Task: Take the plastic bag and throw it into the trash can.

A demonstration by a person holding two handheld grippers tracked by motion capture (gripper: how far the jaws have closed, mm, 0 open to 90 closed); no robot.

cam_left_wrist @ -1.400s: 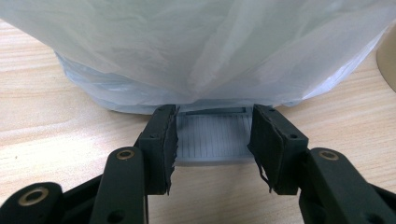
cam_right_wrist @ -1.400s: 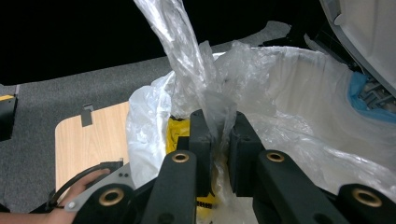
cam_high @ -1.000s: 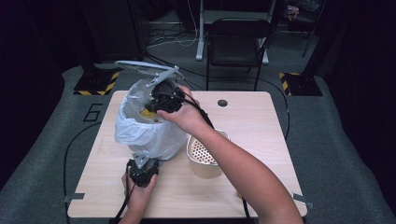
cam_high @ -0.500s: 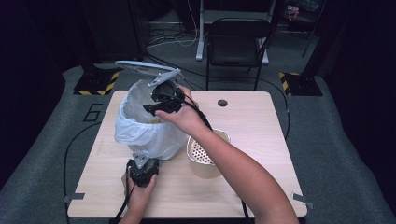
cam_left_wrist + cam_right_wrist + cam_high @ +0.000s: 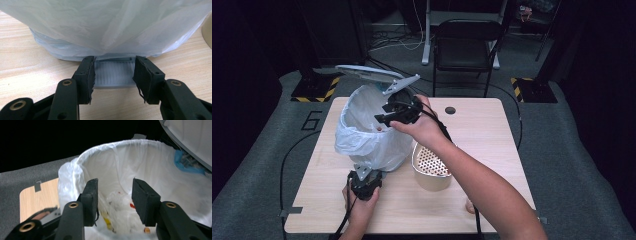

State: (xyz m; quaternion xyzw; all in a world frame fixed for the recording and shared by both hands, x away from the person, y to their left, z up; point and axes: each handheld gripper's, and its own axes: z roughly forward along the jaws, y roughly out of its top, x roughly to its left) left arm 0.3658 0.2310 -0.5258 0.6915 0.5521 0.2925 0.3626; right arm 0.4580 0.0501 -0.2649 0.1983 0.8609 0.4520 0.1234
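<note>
1 bin (image 5: 362, 145), pedal (image 5: 113, 75) clamped by L gripper (image 5: 113, 75); R gripper (image 5: 115, 202) unclenched, jaws just closing, nothing between; 1 basket (image 5: 432, 167).

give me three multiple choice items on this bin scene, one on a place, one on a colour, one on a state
1. Where is the perforated beige basket?
A. right of the bin
B. inside it
C. on the chair

2. What colour is the bin's liner bag?
A. black
B. white
C. red

3. How is the bin's lid?
A. shut flat
B. lying on the table
C. raised open

Key: 1 A, the high view shows it on the table beside the bin; 2 B, white plastic folds over the rim; 3 C, the lid stands up behind the open mouth while the left gripper clamps the pedal.
</note>
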